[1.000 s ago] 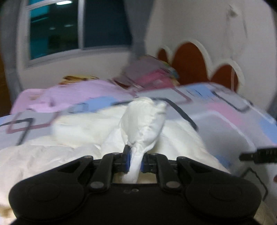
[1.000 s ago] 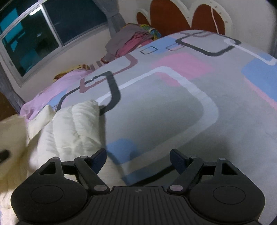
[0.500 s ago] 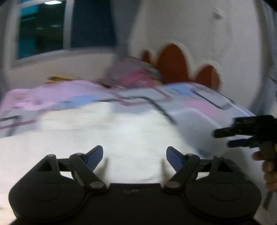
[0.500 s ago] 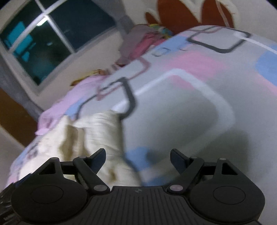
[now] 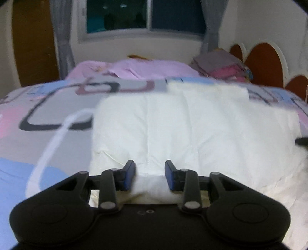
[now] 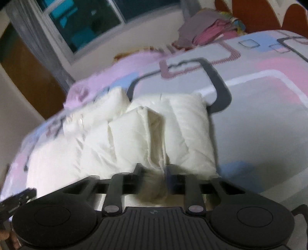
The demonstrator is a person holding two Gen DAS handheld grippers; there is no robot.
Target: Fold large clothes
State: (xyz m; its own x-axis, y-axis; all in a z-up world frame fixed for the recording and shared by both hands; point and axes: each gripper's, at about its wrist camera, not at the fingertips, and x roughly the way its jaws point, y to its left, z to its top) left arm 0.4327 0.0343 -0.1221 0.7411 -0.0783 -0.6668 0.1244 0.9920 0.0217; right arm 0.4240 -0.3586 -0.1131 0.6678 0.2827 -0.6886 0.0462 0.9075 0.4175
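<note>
Bedroom setting: bed (image 5: 48, 107) with a grey, pink and blue patterned cover fills both views, dark window (image 5: 144, 15) on the far wall.

White quilted garment (image 5: 192, 130) lies on the bed cover, spread flat across the near part of the bed, window directly beyond it in the left wrist view. A second ago it was bunched into a raised twist pinched by the left gripper; now it lies folded over in a broad padded slab with a straight far edge. Surface shows puffy stitched channels and soft creases; colour reads off-white to cream. Right wrist view shows three or four plump panels (image 6: 154, 130) side by side, their far ends toward the window.

Left gripper (image 5: 149, 174): blue-padded fingers (image 5: 129, 174) stand apart and are closing, a fold of white fabric lies between them; pads not pressing on it. A second ago they were clamped.

Right gripper (image 6: 154, 171): wide open over bare bed cover a second ago, now closing over the near edge of the garment. Fingers are motion-blurred; fabric sits between them, contact cannot be told.

Pile of pink and grey clothes (image 5: 221, 65) sits at the far side of the bed, right of the window, beside the brown scalloped headboard (image 5: 265, 61).
</note>
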